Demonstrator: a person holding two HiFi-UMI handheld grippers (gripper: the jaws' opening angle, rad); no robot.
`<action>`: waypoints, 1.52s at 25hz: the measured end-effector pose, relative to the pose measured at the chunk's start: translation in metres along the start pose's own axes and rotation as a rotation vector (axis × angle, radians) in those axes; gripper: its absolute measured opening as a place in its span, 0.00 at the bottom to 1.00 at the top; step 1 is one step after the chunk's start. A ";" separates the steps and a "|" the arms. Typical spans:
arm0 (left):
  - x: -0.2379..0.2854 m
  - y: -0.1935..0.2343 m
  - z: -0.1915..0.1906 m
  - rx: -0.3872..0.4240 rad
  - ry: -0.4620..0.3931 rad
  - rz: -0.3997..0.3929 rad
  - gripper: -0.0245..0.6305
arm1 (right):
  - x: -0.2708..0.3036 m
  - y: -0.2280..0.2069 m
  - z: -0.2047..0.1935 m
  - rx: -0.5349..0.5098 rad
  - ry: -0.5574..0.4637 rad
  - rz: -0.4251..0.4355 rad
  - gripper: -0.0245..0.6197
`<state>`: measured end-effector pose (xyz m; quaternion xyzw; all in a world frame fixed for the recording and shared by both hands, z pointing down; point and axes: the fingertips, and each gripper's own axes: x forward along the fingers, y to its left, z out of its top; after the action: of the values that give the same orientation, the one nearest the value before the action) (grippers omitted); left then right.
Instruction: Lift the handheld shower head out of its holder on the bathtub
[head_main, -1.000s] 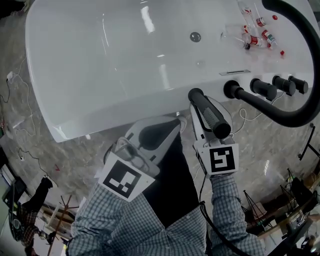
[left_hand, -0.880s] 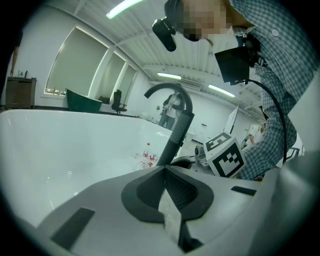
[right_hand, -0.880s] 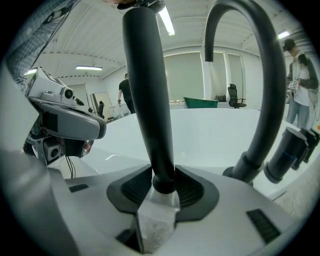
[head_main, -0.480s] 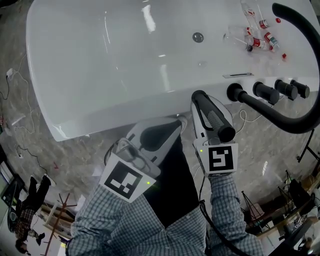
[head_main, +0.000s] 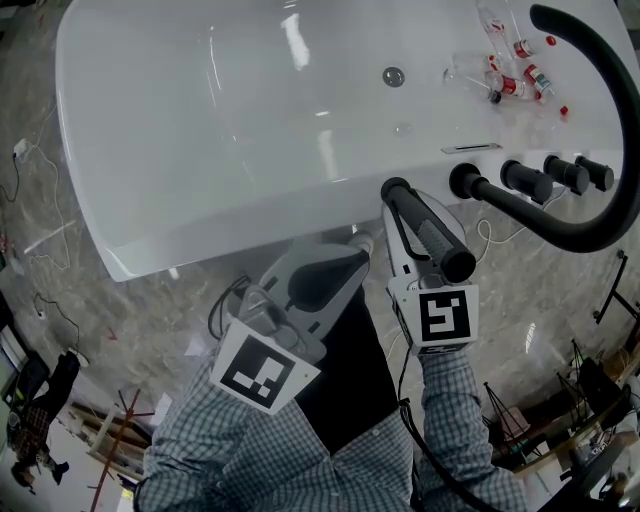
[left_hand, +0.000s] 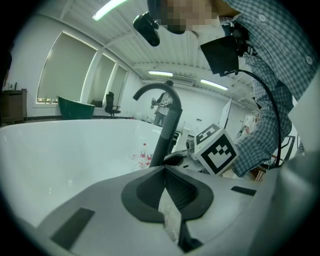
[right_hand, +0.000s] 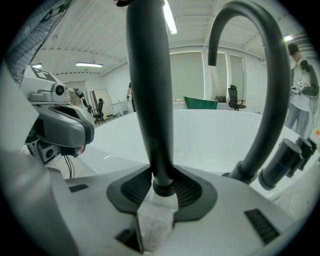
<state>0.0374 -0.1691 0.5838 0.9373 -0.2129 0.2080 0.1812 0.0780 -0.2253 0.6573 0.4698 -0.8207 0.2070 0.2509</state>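
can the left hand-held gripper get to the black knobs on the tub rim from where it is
Probably not directly: the right hand-held gripper, shut on the shower head, sits between the left hand-held gripper and the knobs. It would likely have to swing over or around them.

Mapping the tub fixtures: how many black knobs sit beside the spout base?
3 knobs, in a row on the tub rim past the spout base: nearest, middle, far. None seems hidden.

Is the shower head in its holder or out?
Out. The right gripper is shut on the shower head, its lower end between the jaws, not in any holder.
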 end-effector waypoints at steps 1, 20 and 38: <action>-0.001 -0.002 0.002 0.002 -0.003 -0.001 0.04 | -0.001 0.000 0.002 -0.001 -0.003 0.000 0.23; -0.027 -0.014 0.062 0.027 -0.066 0.032 0.04 | -0.048 0.002 0.051 0.003 -0.015 -0.012 0.23; -0.070 -0.032 0.156 0.027 -0.182 0.055 0.04 | -0.122 0.007 0.137 0.068 -0.056 -0.047 0.23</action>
<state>0.0444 -0.1863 0.4104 0.9484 -0.2515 0.1299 0.1429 0.0945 -0.2192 0.4742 0.5030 -0.8084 0.2156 0.2166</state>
